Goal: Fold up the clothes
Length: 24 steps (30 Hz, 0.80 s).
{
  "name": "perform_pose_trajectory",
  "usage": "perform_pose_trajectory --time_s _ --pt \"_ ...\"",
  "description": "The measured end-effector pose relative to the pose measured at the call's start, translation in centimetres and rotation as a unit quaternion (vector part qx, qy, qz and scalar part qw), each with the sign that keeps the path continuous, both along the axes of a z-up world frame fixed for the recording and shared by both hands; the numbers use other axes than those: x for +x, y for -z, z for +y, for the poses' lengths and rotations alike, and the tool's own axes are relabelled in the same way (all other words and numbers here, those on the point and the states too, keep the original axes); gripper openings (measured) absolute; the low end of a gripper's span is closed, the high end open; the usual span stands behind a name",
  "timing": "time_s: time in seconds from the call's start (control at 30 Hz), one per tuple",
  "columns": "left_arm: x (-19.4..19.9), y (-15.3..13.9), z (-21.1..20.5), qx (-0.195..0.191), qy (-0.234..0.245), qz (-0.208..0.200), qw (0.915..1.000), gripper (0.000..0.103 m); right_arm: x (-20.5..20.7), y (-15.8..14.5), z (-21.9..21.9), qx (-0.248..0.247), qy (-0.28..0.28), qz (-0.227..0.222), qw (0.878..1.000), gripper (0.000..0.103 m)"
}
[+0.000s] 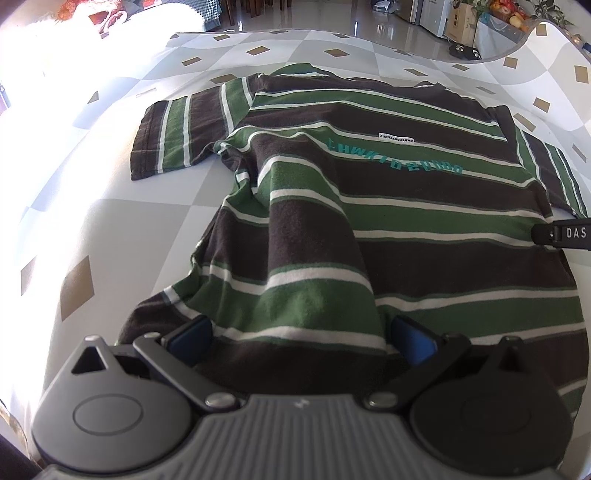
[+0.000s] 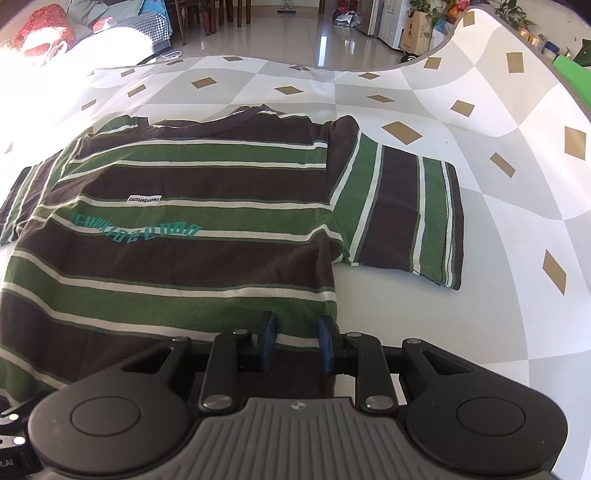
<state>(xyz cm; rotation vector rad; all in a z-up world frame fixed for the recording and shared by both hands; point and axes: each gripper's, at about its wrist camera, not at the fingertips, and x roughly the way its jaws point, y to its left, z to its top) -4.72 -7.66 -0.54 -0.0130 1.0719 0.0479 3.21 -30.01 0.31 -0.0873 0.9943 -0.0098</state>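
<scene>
a glossy tiled floor (image 2: 295, 40) stretches back to dark wooden chairs (image 2: 207, 14), a cardboard box (image 1: 461, 22) beside potted plants (image 2: 513, 13), and harsh sunlight at left.

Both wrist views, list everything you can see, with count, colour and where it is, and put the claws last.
T-shirt: one, brown with green and white stripes, teal lettering, spread flat on the cover, sleeves out to both sides.
Label: one, white, on the T-shirt's chest above the lettering.
Cover: one, white and grey checks with tan diamonds, under the T-shirt.
Floor: glossy pale tiles, beyond the cover.
Chairs: several, dark wood, far background.
Left claw: one, black with blue pads, wide apart over a raised fold at the near hem.
Right claw: one, black with blue pads, narrow gap, hem fabric between the pads.
</scene>
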Motion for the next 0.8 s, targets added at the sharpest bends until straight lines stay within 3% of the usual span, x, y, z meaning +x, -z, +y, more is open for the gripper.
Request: perform_pose_trajectory --time_s 0.13,0.23,0.4,0.57,0.8 --pt "-1.2 0.0 0.7 0.003 0.004 -0.005 1.0 0.103 0.2 0.1 -0.5 -0.027 0.023 -0.007 0.999 0.02" --pt "-2.0 -0.1 1.1 0.003 0.011 -0.01 0.9999 0.103 0.4 0.0 -1.5 -0.006 0.041 -0.004 0.999 0.02" --pt "-3.1 -0.4 1.9 0.0 0.019 -0.01 0.9998 0.103 0.3 -0.3 -3.0 0.051 0.078 0.004 0.996 0.029" --pt "-4.3 -1.4 4.3 -0.022 -0.008 -0.023 0.9995 0.103 -0.9 -1.6 -4.4 0.15 0.115 -0.003 0.982 0.037" --pt "-3.5 -2.0 7.6 -0.069 -0.055 -0.028 0.9957 0.103 -2.8 -2.5 -1.8 0.196 0.064 -0.006 0.978 0.041"
